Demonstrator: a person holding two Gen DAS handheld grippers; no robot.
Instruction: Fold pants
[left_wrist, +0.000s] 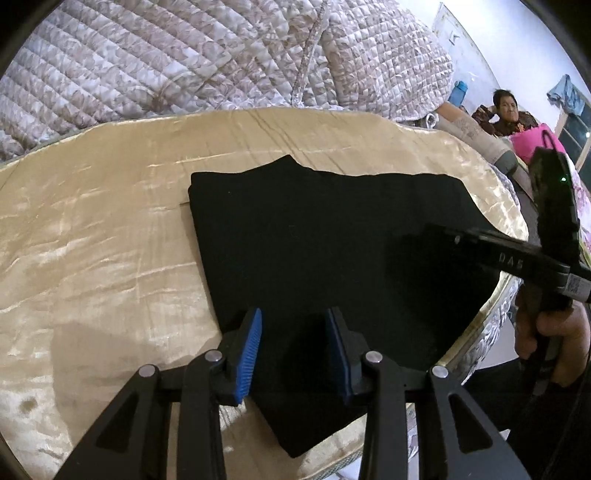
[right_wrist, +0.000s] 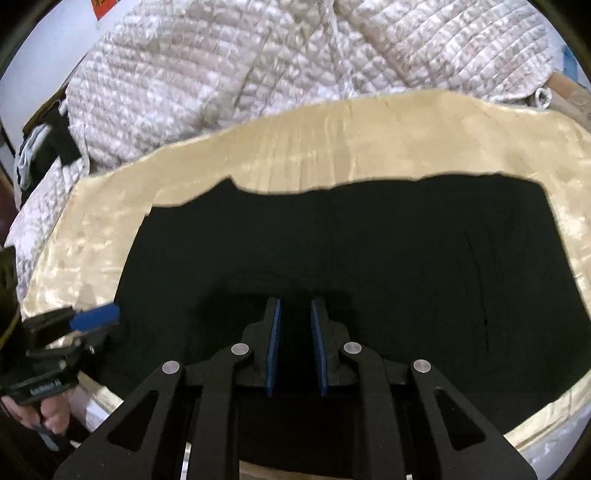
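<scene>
The black pants (left_wrist: 332, 240) lie folded on the cream cloth (left_wrist: 92, 221) directly under both my grippers; my left gripper (left_wrist: 293, 347) gapes, my right gripper (right_wrist: 295, 347) stands narrow, both empty; long axis runs left-right.

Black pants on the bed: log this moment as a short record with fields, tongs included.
garment: black pants, folded into a flat, compact shape
surface: shiny beige sheet
behind: quilted blanket, bunched up past the sheet
left tongs: jaws apart over the pants' near edge, no cloth between the pads
right tongs: jaws narrowly apart above the pants, gripping nothing
fold state: lying flat, neither tongs holding it
</scene>
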